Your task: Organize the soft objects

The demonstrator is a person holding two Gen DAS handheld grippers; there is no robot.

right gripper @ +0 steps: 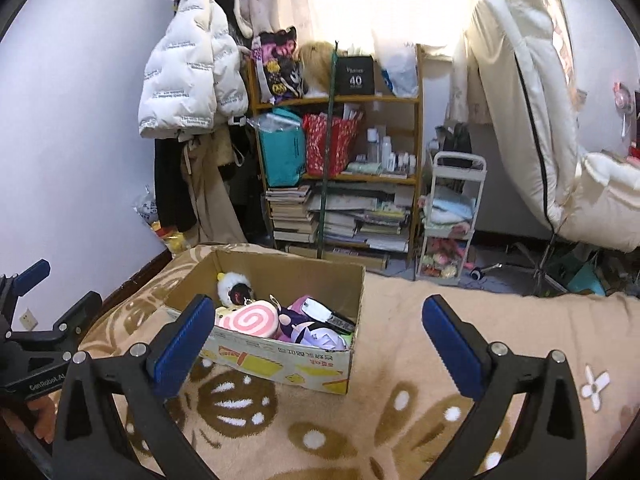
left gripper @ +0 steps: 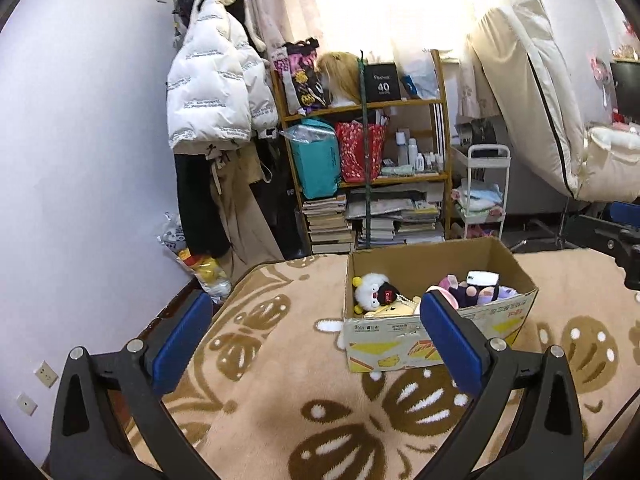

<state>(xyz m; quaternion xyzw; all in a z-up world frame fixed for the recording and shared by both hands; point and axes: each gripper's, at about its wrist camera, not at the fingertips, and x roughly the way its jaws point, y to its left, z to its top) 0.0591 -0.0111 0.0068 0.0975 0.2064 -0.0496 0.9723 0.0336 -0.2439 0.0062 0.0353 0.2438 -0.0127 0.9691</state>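
An open cardboard box (left gripper: 404, 336) stands on a beige patterned blanket (left gripper: 280, 380); it also shows in the right wrist view (right gripper: 280, 364). It holds several plush toys: a white sheep-like one (left gripper: 370, 290) (right gripper: 234, 284), a pink swirl cushion (right gripper: 250, 318) and purple ones (left gripper: 476, 290) (right gripper: 316, 334). My left gripper (left gripper: 316, 336) is open and empty, in front of and left of the box. My right gripper (right gripper: 318, 336) is open and empty, in front of the box and partly to its right.
A wooden shelf (left gripper: 362, 152) with bags and stacked books stands behind the bed. A white jacket (left gripper: 216, 76) hangs at the left wall. A small white cart (right gripper: 452, 216) and an upright mattress (right gripper: 532, 100) are at the right. The left gripper's body (right gripper: 28, 332) shows at the left edge.
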